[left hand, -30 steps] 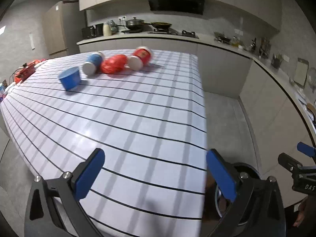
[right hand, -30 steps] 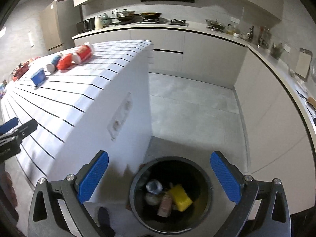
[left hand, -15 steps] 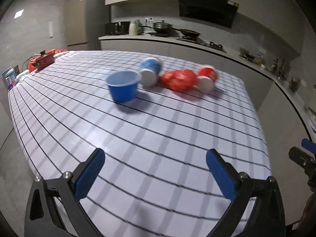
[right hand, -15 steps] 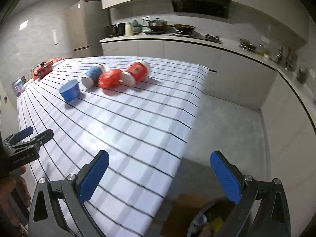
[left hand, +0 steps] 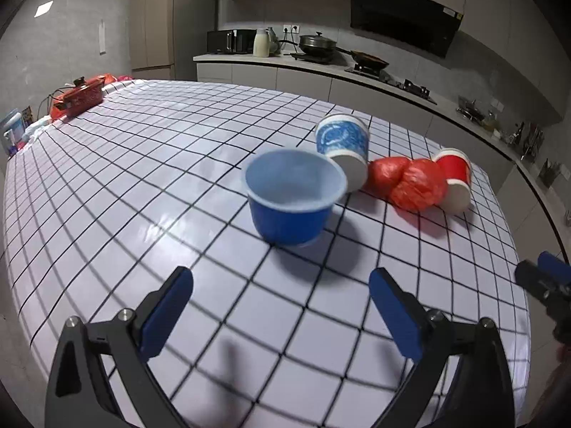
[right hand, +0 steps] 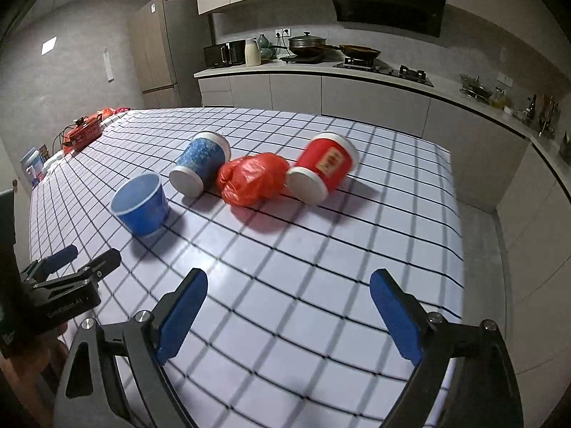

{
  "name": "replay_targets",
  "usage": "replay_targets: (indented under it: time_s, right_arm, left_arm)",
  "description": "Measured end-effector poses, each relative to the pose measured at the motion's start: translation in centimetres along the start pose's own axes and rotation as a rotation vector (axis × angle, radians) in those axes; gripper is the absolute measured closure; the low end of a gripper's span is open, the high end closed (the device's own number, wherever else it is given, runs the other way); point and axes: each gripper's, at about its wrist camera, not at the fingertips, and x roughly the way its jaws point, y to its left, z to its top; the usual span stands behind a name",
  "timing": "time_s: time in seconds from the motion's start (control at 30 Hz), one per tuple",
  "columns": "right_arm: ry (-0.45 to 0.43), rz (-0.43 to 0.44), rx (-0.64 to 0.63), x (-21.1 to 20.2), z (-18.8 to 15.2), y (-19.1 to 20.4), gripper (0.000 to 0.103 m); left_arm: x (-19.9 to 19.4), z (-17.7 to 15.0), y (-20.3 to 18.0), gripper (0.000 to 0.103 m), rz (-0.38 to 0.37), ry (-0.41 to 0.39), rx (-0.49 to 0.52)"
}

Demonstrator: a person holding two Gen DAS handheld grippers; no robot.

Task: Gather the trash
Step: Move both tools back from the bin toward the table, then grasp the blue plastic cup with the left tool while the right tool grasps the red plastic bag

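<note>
On the checked tablecloth [left hand: 142,185] an upright blue bowl [left hand: 294,199] stands just ahead of my left gripper [left hand: 282,306]. Behind it lie a blue patterned cup [left hand: 344,144] on its side, a crumpled red bag [left hand: 410,183] and a tipped red cup [left hand: 455,180]. The left jaws are wide and closing, with nothing between them. My right gripper [right hand: 289,310] hovers over the cloth, jaws wide and closing on nothing. It faces the red bag [right hand: 255,178] and red cup [right hand: 324,166], with the blue cup [right hand: 201,160] and blue bowl [right hand: 141,203] to the left.
A red pot [left hand: 82,94] and small packages sit at the table's far left end. Kitchen counters [right hand: 357,82] with cookware run along the back and right walls. The table's right edge [right hand: 456,235] drops to a grey floor. The left gripper [right hand: 67,271] shows in the right wrist view.
Both grippers swung away from the floor bin and over the table toward the trash. The blue bowl and cups now loom much larger and nearer. Both pairs of jaws narrowed slightly.
</note>
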Motion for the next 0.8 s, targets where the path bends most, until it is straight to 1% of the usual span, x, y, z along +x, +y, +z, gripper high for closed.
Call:
replay_targets:
  time_s: [0.1,0.2,0.4,0.6,0.8]
  right_arm:
    - [0.016,0.005,0.004,1.8,0.7,0.9,0.014]
    - [0.034,0.006,0.009,3.7,1.2,1.6,0.016]
    - [0.066,0.012,0.039,7.3,2.6,1.8,0.021]
    - [0.077,0.024,0.058,10.0,4.4,2.7,0.022]
    - [0.079,0.037,0.068,11.9,6.0,3.8,0.023]
  left_arm:
    - [1.1,0.7,0.2,0.006,-0.01,0.006,0.005]
    - [2.1,1.4,0.3,0.007,-0.027,0.012,0.008]
    - [4.4,2.8,0.9,0.01,-0.044,0.037,-0.01]
    - [5.9,4.1,1.0,0.012,-0.057,0.051,0.007]
    - [6.7,5.0,1.6,0.013,-0.063,0.06,0.013]
